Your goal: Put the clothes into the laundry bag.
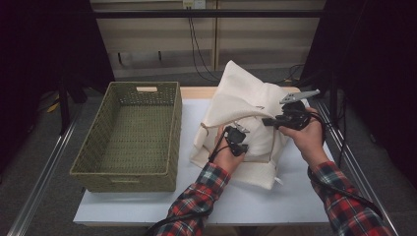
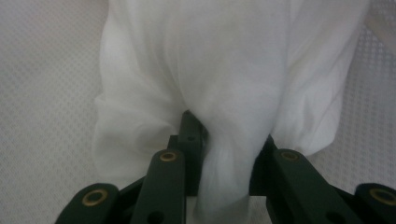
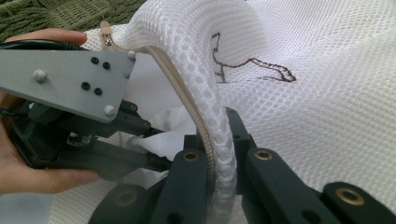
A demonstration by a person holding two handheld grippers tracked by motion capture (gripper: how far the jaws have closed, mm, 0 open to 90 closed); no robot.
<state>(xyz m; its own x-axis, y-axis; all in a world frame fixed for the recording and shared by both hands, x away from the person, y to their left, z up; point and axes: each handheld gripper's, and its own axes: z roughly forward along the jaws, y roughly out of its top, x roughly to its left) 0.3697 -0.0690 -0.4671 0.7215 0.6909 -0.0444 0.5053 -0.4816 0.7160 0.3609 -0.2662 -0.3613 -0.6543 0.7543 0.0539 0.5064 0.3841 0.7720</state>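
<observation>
right gripper view | right tool (image 3: 219, 154) pinches honeycomb mesh bag (image 3: 327, 93) zipper rim | left tool (image 2: 229, 149) grips soft white cloth (image 2: 224, 70)

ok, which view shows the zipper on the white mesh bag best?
The right gripper view: the beige zipper runs along the white mesh bag edge pinched in the right gripper, pull tab visible. The high view shows the bag, zipper as a thin line. The left gripper view shows smooth white cloth.

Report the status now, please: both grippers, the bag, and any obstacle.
Left gripper shut on white cloth inside mesh bag. Right gripper shut on the bag's zipper edge, holding it open. Green basket apart at left; nothing blocking.
</observation>
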